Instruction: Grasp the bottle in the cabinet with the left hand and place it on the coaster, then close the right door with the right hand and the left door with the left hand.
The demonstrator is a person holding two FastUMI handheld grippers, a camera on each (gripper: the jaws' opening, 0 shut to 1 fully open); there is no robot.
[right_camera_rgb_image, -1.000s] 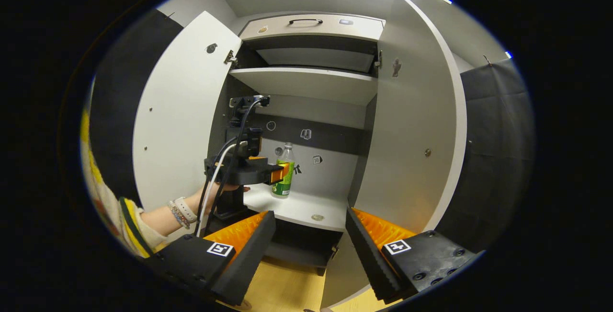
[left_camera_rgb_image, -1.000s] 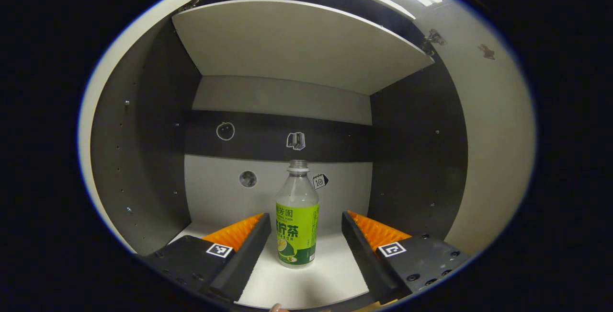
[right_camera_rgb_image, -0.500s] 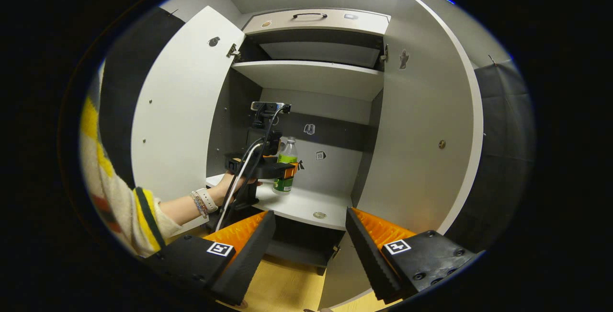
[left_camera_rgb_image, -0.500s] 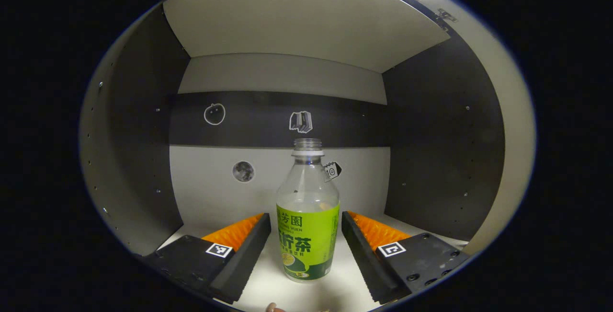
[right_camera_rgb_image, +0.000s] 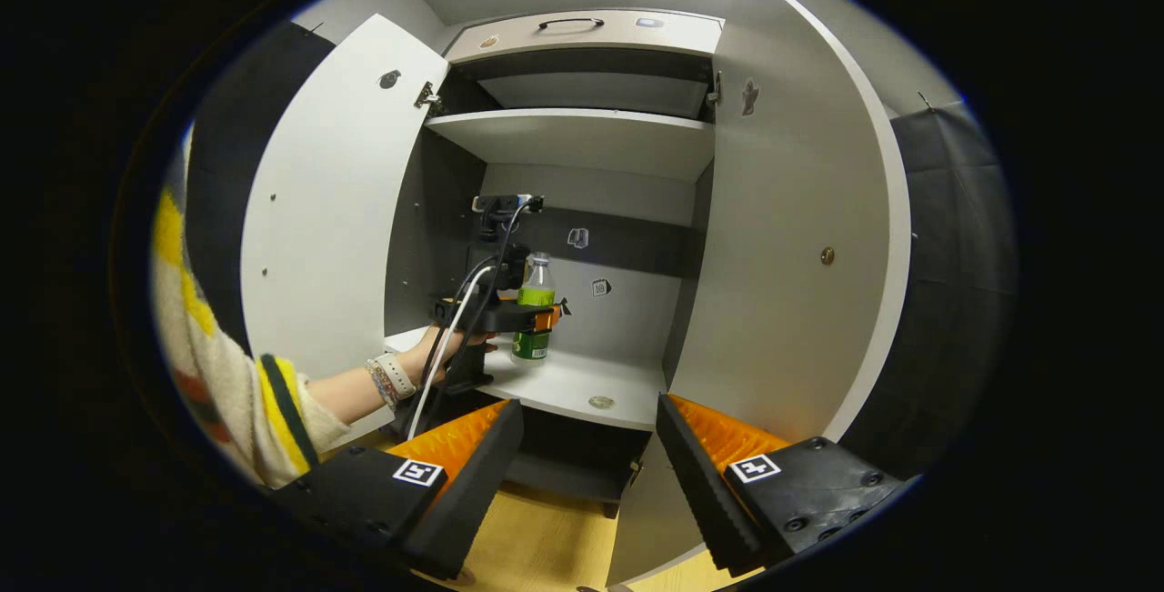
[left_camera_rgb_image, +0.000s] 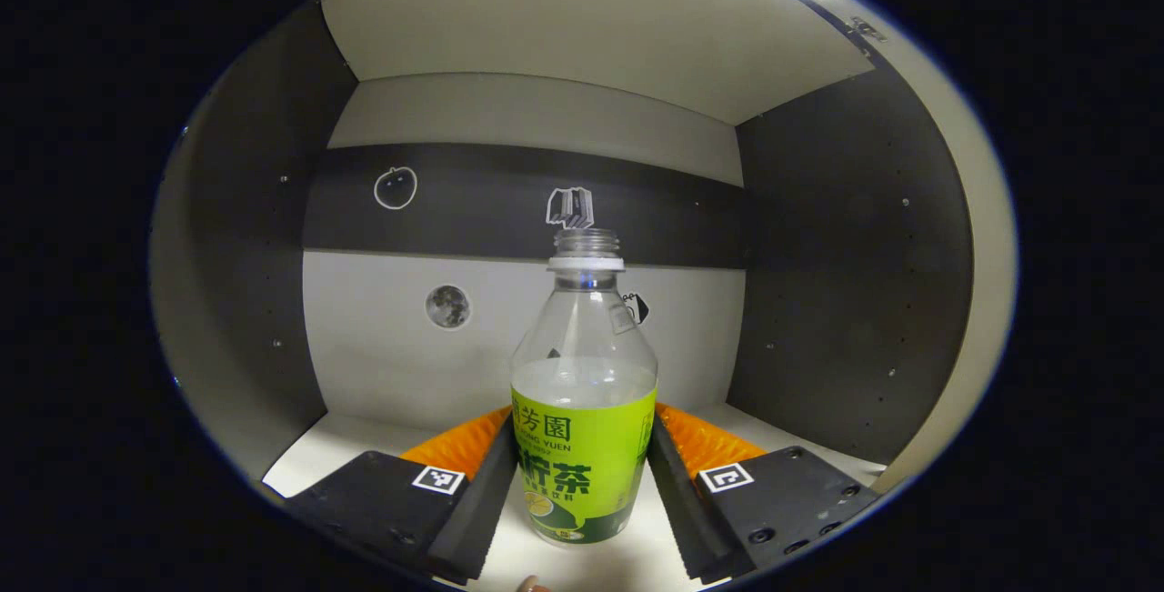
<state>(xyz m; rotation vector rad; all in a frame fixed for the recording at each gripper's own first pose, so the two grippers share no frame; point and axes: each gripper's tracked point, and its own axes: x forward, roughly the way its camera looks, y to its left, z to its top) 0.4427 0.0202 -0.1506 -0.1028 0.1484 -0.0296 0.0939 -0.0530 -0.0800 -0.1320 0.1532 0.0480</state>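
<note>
White panels make up the cabinet [right_camera_rgb_image: 800, 237], the largest thing in the right gripper view, and both of its doors stand swung wide: the left door [right_camera_rgb_image: 318, 210] to the left of the opening, the right door [right_camera_rgb_image: 800, 301] to the right of it. Inside the cabinet a light shelf board [right_camera_rgb_image: 582, 137] spans the upper part, and above that sits a drawer front with a dark handle [right_camera_rgb_image: 570, 23]. The cabinet's lower shelf [right_camera_rgb_image: 582, 383] carries the bottle [right_camera_rgb_image: 533, 306], which stands upright toward the left side of the shelf. A small round coaster [right_camera_rgb_image: 601, 402] lies flat near the front edge of that same shelf, to the right of the bottle and apart from it.

A person's hand [right_camera_rgb_image: 446, 351], with a striped sleeve and wristbands behind it, holds the left gripper [right_camera_rgb_image: 546, 317] inside the cabinet at the bottle's label height. In the left gripper view, the left gripper [left_camera_rgb_image: 582, 469] has a finger on each side of the bottle [left_camera_rgb_image: 584, 428], both meeting the green label, so it grips the bottle, which rests on the cabinet shelf [left_camera_rgb_image: 318, 456]. The bottle is clear above the label and has no cap. Small stickers dot the cabinet's back wall [left_camera_rgb_image: 436, 356].

The right gripper [right_camera_rgb_image: 589, 474] hangs outside the cabinet, in front of it, with its fingers spread wide and nothing between them.
</note>
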